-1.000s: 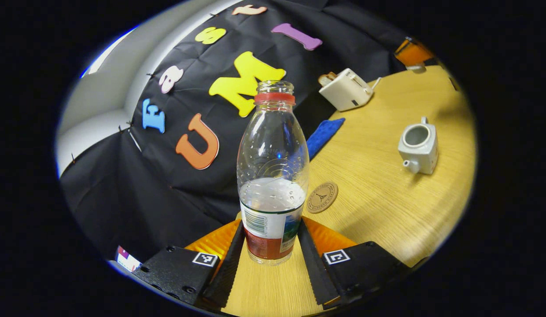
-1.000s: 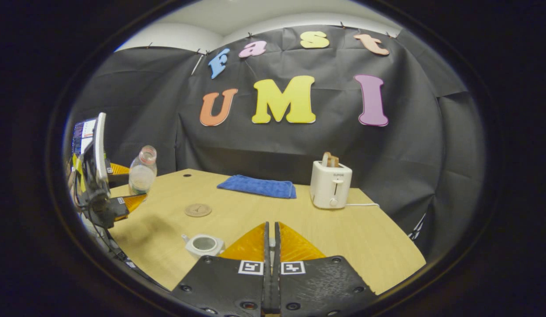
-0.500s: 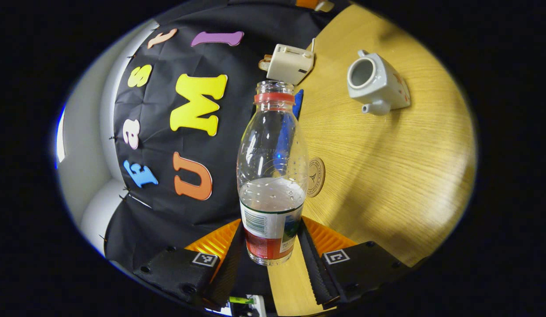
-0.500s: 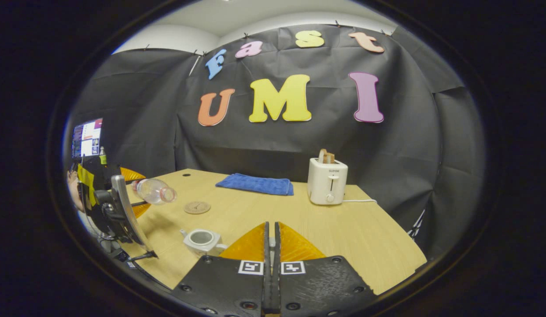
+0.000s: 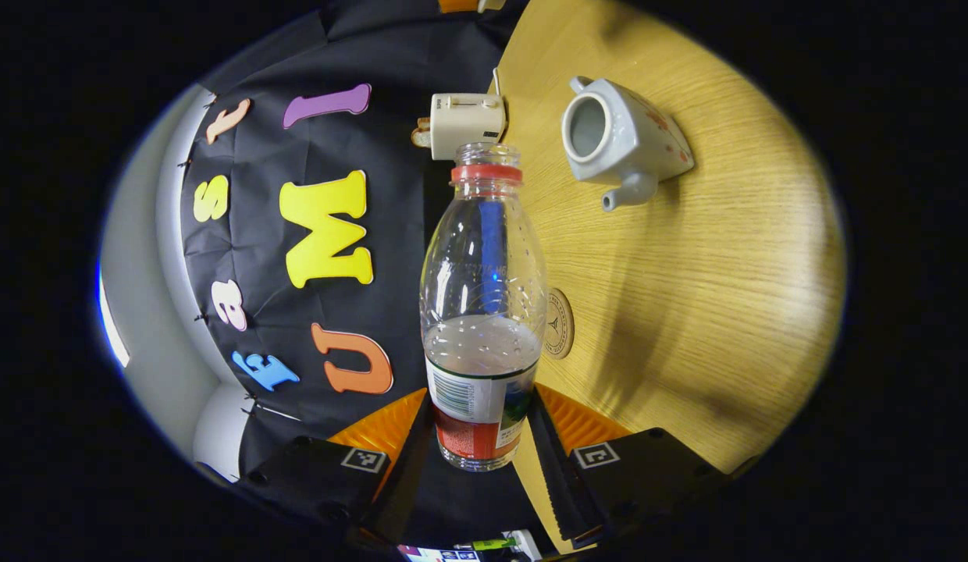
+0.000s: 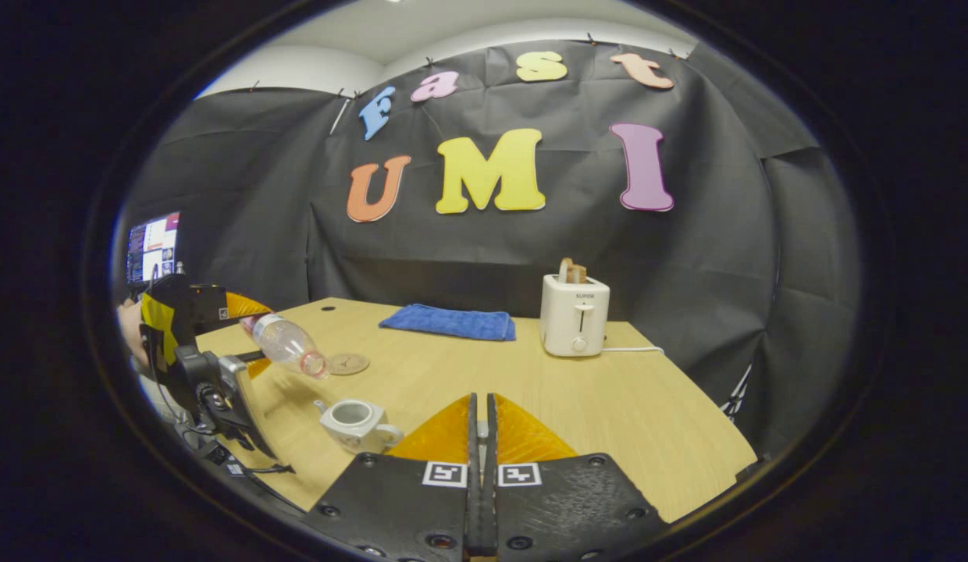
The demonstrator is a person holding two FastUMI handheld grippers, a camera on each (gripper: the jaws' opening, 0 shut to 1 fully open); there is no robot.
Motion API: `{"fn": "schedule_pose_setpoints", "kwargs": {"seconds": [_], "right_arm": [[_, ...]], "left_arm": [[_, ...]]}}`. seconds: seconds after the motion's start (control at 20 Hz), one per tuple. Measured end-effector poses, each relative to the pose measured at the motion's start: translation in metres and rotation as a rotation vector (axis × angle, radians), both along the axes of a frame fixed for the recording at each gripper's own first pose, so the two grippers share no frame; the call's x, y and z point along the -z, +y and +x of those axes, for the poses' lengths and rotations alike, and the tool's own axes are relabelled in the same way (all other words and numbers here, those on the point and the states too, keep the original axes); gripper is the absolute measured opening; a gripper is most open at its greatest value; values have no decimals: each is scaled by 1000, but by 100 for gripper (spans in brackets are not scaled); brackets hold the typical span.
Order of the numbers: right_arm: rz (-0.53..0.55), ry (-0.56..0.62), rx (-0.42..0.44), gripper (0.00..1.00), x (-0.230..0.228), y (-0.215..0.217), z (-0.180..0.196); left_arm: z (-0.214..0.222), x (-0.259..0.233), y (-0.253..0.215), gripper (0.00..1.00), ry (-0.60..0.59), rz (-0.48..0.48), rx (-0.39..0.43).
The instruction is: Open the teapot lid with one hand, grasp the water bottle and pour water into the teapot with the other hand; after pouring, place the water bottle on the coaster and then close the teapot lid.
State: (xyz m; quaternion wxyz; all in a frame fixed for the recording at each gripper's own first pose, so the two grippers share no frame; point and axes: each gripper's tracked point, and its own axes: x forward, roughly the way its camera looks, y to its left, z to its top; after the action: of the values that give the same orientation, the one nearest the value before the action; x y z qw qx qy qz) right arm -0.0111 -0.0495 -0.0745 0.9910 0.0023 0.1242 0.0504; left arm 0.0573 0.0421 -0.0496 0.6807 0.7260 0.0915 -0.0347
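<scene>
Two fingers of the left claw (image 5: 480, 437) grip the bottle (image 5: 482, 312), tipped further toward the open teapot (image 5: 621, 140); pouring comes next.

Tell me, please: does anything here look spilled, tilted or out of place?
No spill is visible. The water bottle, clamped in the left gripper, is tipped mouth-down toward the open teapot, as pouring requires. The toaster and blue cloth sit normally.

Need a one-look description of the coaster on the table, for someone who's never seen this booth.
Start at the round wooden table and find the blue cloth along its back edge. In front of the cloth, toward the table's left, lies the coaster: a thin, flat disc, brown with a stamped emblem. Unlike the white teapot and toaster, it barely rises off the wood.
</scene>
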Motion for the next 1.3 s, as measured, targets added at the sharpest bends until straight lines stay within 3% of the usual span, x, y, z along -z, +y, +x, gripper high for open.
{"fn": "schedule_pose_setpoints", "kwargs": {"seconds": [0.6,0.65,0.7,1.3], "right_arm": [[23,15,16,0,9,-14,-2],[23,13,15,0,8,-13,-3],[23,11,15,0,8,-14,-3],[44,10,14,0,11,-18,-5]], "left_arm": [[10,0,-17,71,-3,179,51],[11,-3,-20,76,-10,192,59],[11,-5,-19,71,-12,201,55],[9,-12,-23,72,-22,294,47]]}}
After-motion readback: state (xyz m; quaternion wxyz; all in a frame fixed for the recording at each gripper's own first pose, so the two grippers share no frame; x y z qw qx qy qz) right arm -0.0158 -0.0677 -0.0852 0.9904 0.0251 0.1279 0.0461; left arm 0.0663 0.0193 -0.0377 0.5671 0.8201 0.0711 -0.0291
